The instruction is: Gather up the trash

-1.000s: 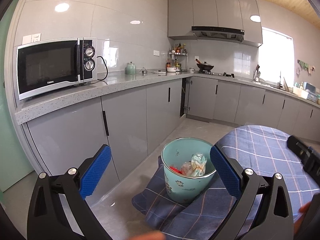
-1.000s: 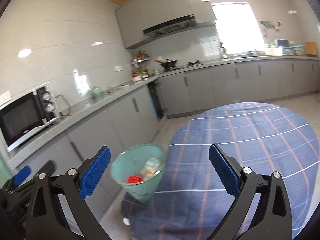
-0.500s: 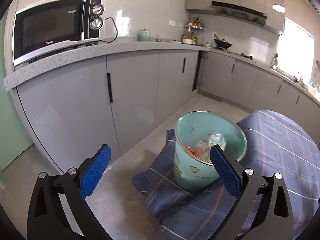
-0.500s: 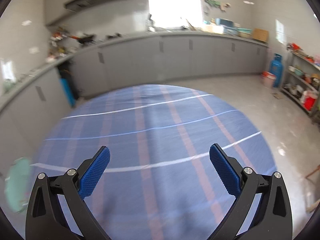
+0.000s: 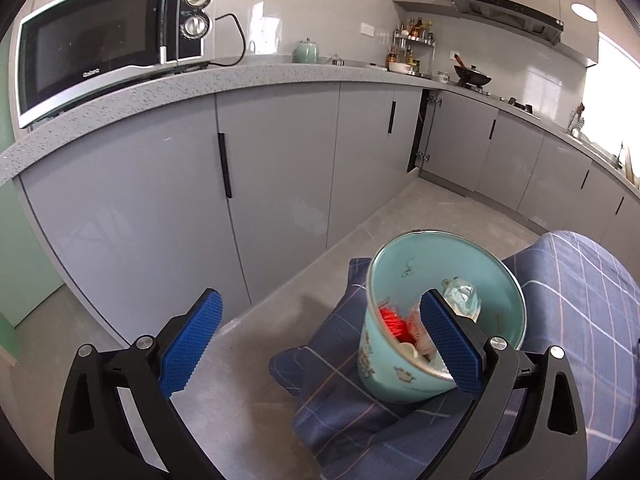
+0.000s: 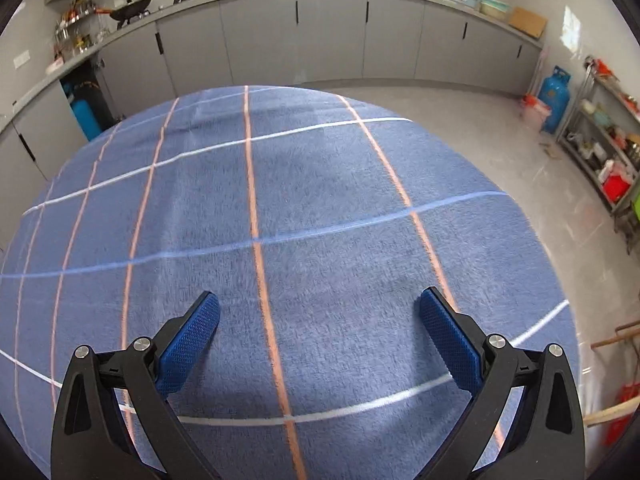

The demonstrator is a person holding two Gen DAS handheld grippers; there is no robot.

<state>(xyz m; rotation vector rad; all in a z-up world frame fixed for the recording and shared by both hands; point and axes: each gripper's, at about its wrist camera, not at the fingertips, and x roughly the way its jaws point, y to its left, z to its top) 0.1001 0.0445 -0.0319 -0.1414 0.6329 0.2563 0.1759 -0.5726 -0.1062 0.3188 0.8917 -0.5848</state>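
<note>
**Ana:** Since a second ago the right gripper has swung off the bin; its view now holds only the blue checked tablecloth, and the left one has dropped lower and nearer the bucket.

**Ben:** Start close. What are the tongs doing?

**Ana:** Both released, jaws spread wide, nothing between them. The left gripper hangs over the floor, its right finger crossing in front of the teal trash bin at about 3 o'clock of that view.

**Ben:** And the bin itself?

**Ana:** It sits on the cloth's draped edge, tilted toward the camera. Inside I see crumpled clear wrapping, something red and pale scraps beside it. Whether the finger touches the rim, I cannot tell.

**Ben:** Farther out?

**Ana:** From the left view, grey cabinets run from 10 to 2 o'clock, a microwave at 11. From the right view, past the cloth, a blue gas cylinder at 2 o'clock.

**Ben:** So which step is this?

**Ana:** I'd judge the table is cleared, since no loose litter shows on the cloth, and the rubbish already lies in the bin. Either a last check or handling the bin comes next.

**Ben:** What would that need?

**Ana:** Shifting the left gripper rightward so the jaws straddle the rim, then closing firmly; the tilted bin could tip.
</note>
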